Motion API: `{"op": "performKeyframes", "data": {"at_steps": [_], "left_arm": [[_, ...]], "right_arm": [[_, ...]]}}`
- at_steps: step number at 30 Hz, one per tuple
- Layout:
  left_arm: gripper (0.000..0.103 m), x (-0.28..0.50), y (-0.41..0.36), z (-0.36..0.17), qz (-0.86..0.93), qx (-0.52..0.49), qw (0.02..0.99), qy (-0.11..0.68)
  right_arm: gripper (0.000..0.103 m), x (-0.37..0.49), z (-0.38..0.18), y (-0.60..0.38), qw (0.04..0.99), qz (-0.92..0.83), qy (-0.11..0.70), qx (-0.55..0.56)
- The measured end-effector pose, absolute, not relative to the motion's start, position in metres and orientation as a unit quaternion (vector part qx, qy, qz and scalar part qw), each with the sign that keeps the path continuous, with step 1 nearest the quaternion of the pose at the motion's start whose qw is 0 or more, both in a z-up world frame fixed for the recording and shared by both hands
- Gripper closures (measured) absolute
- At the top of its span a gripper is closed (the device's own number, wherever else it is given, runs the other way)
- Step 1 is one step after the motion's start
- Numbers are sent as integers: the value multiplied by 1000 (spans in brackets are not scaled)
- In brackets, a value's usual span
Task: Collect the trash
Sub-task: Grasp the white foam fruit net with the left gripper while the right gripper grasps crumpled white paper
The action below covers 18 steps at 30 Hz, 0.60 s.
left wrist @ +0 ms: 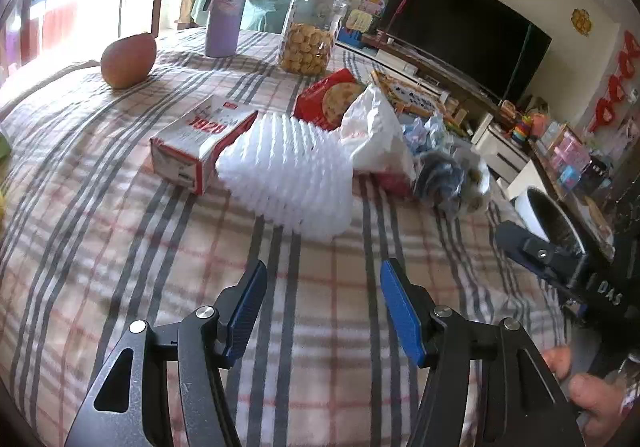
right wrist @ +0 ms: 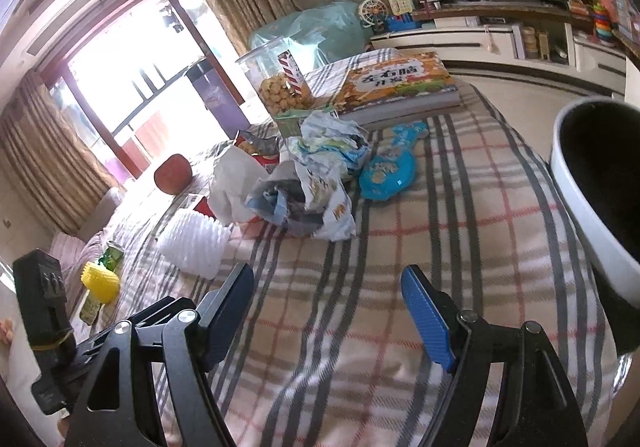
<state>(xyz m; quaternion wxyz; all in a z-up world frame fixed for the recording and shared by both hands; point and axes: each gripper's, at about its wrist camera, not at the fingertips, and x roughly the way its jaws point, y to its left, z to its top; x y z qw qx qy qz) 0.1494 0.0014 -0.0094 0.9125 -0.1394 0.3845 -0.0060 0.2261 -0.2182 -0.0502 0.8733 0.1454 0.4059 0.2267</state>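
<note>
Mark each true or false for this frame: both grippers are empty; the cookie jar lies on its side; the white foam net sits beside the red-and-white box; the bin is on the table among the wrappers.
1. Left gripper and right gripper are empty: true.
2. Cookie jar lies on its side: false, it stands upright.
3. Foam net sits beside the box: true.
4. Bin is among the wrappers: false, it is at the table's edge, apart.

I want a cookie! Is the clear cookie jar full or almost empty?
About half full. In the left wrist view, the cookies fill only the lower part of the clear cookie jar; the upper part looks empty.
</note>
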Motion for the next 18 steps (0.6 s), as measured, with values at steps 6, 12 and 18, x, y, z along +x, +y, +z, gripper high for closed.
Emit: {"op": "performKeyframes", "data": {"at_steps": [6,12,18], "left_arm": [[44,169,7,-13,-6,-146,914,378],[55,188,9,-22,-6,-151,913,378],[93,196,3,-24,-24,-139,914,381]], "right_arm": [[26,244,-49,-204,877,234,397,139],[35,263,-56,-198,879,225,401,130],[94,268,-64,-199,877,216,407,135]]}}
